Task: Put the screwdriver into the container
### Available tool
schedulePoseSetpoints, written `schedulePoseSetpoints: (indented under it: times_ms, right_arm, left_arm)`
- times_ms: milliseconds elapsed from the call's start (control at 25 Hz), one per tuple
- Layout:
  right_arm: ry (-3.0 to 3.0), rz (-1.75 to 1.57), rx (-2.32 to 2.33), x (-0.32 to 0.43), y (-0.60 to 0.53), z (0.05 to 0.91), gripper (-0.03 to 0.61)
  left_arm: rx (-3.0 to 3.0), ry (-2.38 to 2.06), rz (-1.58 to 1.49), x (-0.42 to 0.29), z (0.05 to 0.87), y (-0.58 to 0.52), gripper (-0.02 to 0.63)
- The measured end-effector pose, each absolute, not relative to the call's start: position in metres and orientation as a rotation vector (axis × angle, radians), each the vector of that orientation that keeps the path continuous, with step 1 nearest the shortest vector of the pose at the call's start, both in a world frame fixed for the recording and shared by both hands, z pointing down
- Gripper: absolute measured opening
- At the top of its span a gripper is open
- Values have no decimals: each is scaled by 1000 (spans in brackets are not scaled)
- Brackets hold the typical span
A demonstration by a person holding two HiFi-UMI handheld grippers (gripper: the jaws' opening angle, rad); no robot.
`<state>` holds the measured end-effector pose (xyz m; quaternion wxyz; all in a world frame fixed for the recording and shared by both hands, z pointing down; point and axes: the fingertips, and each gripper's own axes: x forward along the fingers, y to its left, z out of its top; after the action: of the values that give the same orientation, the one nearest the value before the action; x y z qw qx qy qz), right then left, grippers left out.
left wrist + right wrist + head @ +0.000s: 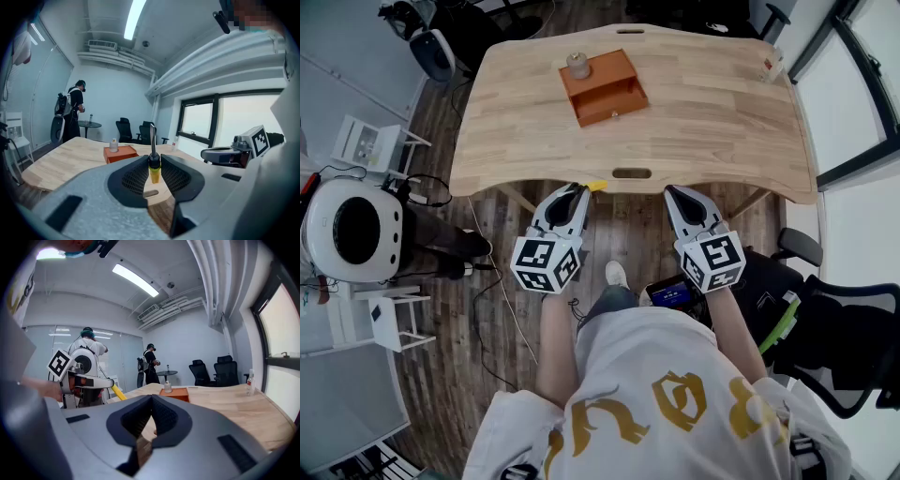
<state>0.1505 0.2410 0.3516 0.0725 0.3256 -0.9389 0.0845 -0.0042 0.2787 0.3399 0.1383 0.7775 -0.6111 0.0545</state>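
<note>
My left gripper (581, 191) is shut on a screwdriver (154, 165) with a yellow handle and a black collar. Its metal shaft (153, 138) points up between the jaws, and the yellow handle end (596, 185) shows at the gripper tips, just off the table's near edge. The container is an orange box (603, 86) with its drawer pulled open, at the far middle of the wooden table (722, 122). The box also shows in the left gripper view (120, 153) and the right gripper view (176, 392). My right gripper (675, 192) is shut with nothing in it, level with the left one.
A small jar (577, 65) stands on the orange box. A bottle (772, 64) sits at the table's far right corner. A white machine (356, 230) and white shelves stand on the floor to the left, an office chair (834, 328) to the right. A person (75, 110) stands far back.
</note>
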Motion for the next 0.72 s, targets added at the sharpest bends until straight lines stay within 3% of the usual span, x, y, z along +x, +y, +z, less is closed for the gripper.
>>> schedulePoseSetpoints:
  times_ms: [720]
  right_arm:
    - [-2810,284,964,167,267,357,9]
  left_arm:
    - [2176,-1790,162,-11,348,316,81]
